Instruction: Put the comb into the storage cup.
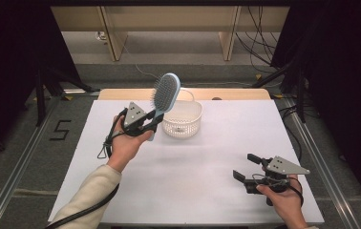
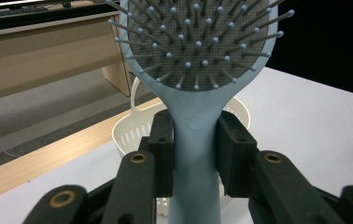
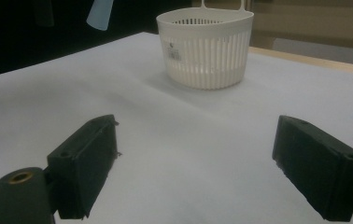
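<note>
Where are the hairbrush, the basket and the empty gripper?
hairbrush [image 1: 165, 92], high view, on its bristle pad.
basket [image 3: 207, 56], right gripper view, on its slatted wall.
right gripper [image 1: 246, 167], high view, between its open jaws.

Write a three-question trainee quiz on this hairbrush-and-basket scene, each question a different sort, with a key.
1. True or false: the left gripper has its jaws pressed on the handle of the blue hairbrush.
2. Multiple choice: where is the white basket? A) in the right gripper's jaws; B) standing on the white table, beyond the raised hairbrush; C) tipped on its side.
3. Fill in: the right gripper hangs low over the table with its jaws ____ and nothing between them.

Key: 1 true; 2 B; 3 open.
</note>
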